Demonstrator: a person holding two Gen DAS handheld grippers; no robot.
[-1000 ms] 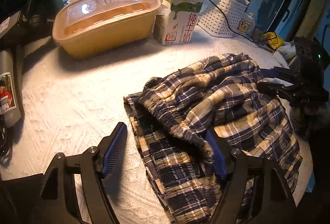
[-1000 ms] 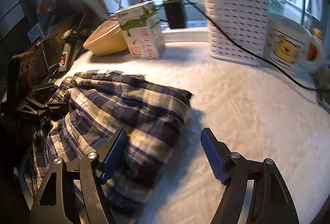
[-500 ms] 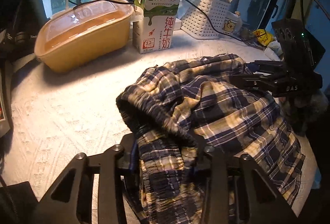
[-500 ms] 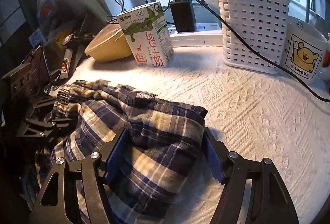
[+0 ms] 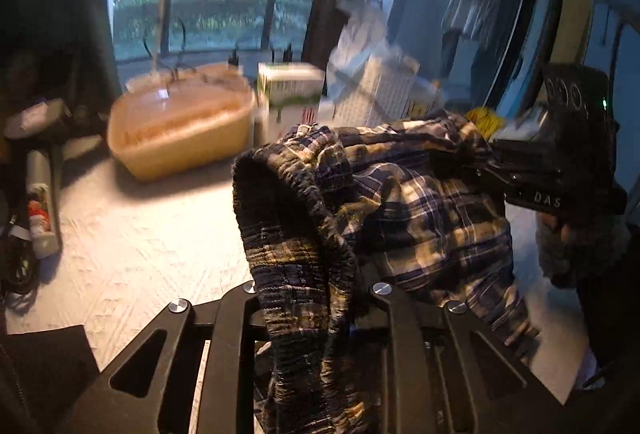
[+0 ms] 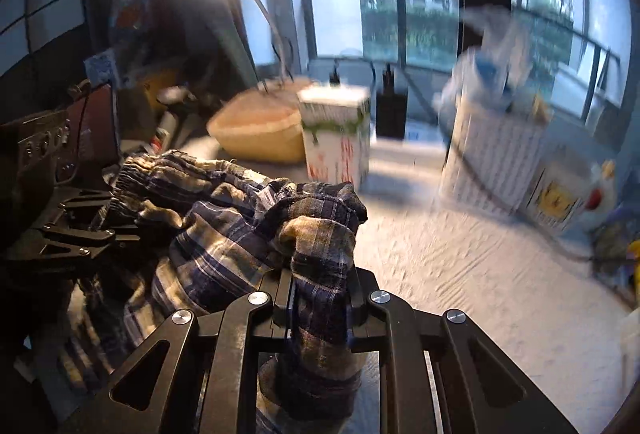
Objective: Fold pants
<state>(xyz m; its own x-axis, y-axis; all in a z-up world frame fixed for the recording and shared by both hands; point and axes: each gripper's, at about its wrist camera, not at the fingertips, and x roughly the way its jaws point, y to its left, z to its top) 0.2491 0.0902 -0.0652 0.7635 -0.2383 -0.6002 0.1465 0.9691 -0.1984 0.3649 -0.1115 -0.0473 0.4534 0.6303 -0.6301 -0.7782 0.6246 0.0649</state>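
The plaid pants hang bunched between both grippers, lifted off the white textured table. My left gripper is shut on the elastic waistband end. My right gripper is shut on the other end of the pants. The right gripper also shows in the left wrist view at the right, and the left gripper in the right wrist view at the left. The fingertips are hidden by cloth.
A tan lidded tub, a milk carton and a white basket stand at the back by the window. A mug sits right of the basket. Gear and cables lie along the left edge.
Both grippers closed on the pants and lifted them up off the table. The views now tilt upward and blur with motion.
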